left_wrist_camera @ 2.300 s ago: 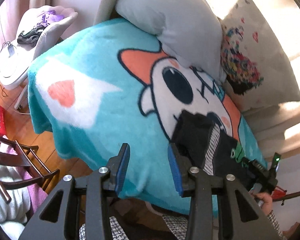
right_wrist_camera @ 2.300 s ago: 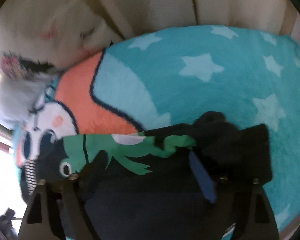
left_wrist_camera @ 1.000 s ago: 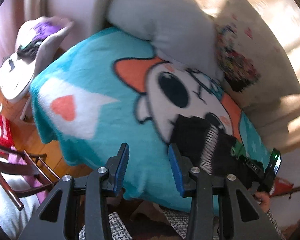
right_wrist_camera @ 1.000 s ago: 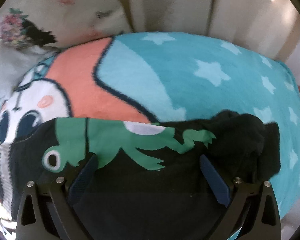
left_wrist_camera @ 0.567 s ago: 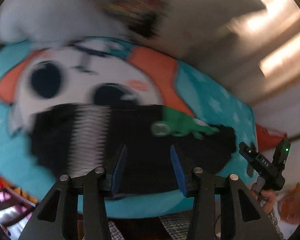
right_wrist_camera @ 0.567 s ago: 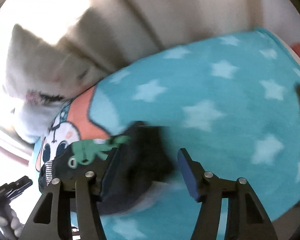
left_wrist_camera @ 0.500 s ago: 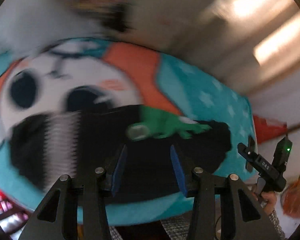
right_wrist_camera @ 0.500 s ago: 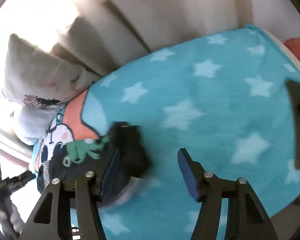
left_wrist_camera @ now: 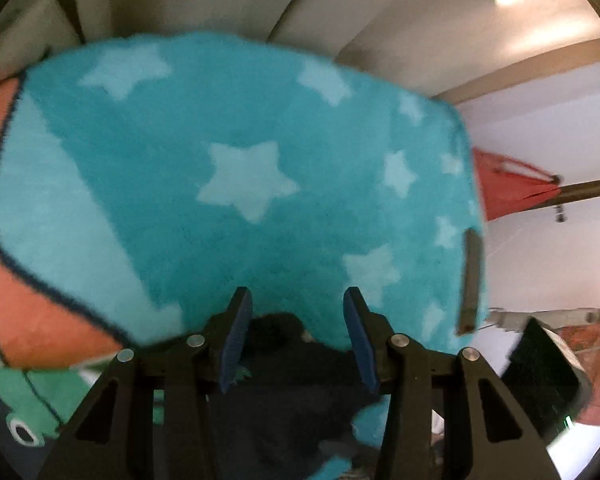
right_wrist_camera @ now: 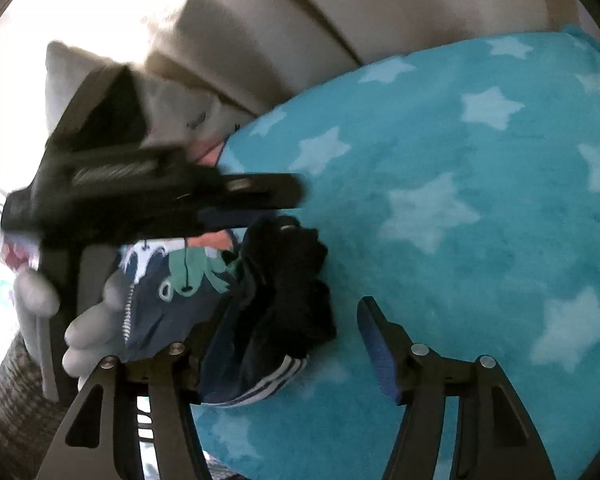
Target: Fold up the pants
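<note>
The dark pants (right_wrist_camera: 284, 292) with a green frog print (right_wrist_camera: 188, 268) and white side stripes lie bunched on a turquoise star blanket (right_wrist_camera: 460, 208). In the left wrist view the pants (left_wrist_camera: 292, 392) fill the bottom under my left gripper (left_wrist_camera: 296, 328), which is open with the dark cuff end between its blue pads. My right gripper (right_wrist_camera: 296, 340) is open, its left finger over the pants' bunched end. The left gripper body (right_wrist_camera: 148, 192) crosses the right wrist view above the pants, blurred.
Beige sofa cushions (left_wrist_camera: 380, 20) stand behind the blanket. A pale pillow (right_wrist_camera: 76, 76) lies at the left. A red object (left_wrist_camera: 508, 188) is off the blanket's right edge. The right gripper's dark body (left_wrist_camera: 540, 380) and a hand show at the lower right of the left wrist view.
My left gripper has swung right along the pants from the waistband end to the cuff end. My right gripper has pulled back and turned right; both stay open.
</note>
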`<state>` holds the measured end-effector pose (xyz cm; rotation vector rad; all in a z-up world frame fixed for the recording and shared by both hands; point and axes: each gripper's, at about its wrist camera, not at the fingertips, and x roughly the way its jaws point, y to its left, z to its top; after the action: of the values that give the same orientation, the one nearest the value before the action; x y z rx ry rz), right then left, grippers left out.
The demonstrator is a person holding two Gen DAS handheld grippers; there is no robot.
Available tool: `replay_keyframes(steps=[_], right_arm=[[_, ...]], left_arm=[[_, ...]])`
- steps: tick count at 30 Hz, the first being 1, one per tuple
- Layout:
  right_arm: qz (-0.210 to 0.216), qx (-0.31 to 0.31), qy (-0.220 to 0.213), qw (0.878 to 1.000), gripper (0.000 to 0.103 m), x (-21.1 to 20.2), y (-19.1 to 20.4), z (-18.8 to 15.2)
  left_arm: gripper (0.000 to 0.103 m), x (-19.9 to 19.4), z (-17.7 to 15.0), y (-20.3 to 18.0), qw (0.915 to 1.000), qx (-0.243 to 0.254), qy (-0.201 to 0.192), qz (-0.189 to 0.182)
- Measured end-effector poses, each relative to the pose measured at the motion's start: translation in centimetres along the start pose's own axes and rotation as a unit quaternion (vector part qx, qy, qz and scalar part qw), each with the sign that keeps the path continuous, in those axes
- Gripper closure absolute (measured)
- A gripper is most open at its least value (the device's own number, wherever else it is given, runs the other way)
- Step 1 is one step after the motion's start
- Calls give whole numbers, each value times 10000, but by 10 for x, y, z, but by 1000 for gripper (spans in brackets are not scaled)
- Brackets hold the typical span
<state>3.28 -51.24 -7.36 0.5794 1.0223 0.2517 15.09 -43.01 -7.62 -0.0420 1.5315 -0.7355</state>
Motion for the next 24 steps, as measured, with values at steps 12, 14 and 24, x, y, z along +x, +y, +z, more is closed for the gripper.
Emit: replay_keyframes(steps=[12,14,24], right_arm=[[-104,103,-57,9999,81,16,21,4],[-131,-66,-144,9998,81,9,39,2],[-239,-1245,203,9917,77,43,169,-21]], left_arm=[[88,-20,-15,1,9994,143,-170,-278],[88,-36,-19,9,9983,80,-341,-465],[73,-127,-91,112,9845,-656,-1305,-969]])
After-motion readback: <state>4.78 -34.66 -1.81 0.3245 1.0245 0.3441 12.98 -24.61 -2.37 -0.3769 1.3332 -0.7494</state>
